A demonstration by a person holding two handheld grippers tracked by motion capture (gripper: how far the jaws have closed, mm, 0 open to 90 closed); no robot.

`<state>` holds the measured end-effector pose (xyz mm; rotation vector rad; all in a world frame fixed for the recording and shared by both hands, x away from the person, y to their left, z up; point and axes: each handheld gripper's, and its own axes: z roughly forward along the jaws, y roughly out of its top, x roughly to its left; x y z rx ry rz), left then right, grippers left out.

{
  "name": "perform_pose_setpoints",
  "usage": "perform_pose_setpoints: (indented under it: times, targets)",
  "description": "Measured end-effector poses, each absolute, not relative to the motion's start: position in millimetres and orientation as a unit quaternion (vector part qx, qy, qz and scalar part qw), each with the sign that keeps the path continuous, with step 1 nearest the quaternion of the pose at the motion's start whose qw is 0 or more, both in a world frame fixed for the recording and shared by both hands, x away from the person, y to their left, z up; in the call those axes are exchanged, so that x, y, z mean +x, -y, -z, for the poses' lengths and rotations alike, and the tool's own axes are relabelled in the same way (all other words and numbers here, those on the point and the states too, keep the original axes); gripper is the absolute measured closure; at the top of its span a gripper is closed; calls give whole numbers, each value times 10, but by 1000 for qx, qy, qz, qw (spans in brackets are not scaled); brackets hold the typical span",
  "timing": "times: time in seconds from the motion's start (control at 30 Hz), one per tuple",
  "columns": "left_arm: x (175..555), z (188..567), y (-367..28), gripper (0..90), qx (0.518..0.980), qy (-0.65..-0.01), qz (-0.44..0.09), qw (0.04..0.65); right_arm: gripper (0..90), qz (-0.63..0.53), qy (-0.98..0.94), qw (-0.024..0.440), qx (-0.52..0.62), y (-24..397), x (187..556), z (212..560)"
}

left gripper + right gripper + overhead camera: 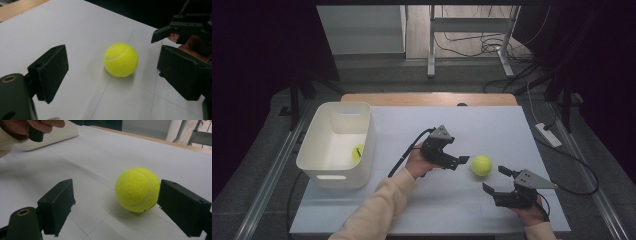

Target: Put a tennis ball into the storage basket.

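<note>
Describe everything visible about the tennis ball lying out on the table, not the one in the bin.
The tennis ball is bright yellow-green and fuzzy, with a pale curved seam across its felt. It looks whole and round, and rests on the white table sheet, right of the middle. The open left gripper points at it from the left without touching. The open right gripper sits just right of it; in the right gripper view one jaw looks very near or against the ball, but contact cannot be confirmed.
</note>
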<state>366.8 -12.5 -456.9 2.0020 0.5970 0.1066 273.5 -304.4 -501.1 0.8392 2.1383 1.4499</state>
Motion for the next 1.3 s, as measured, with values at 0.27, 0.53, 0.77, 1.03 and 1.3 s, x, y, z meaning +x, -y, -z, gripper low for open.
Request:
perform_pose_setpoints:
  times: [0.27,0.53,0.77,1.03,1.3]
  targets:
    - [3702,4609,179,119,832,-244,-40,497,140,-523,-769,213,301,3038,2733,5002]
    - [3709,4667,243,117,839,-239,-38,488,140,-524,-768,213,300,3027,2743,5000]
    - [3719,4714,309,117,843,-234,-34,483,140,-527,-766,212,302,3033,2739,4997]
    - [3727,4749,384,117,848,-226,-28,479,140,-527,-766,211,302,3042,2735,4991]
    - [3726,4765,475,117,850,-223,-23,476,140,-529,-763,214,304,3050,2721,4983]
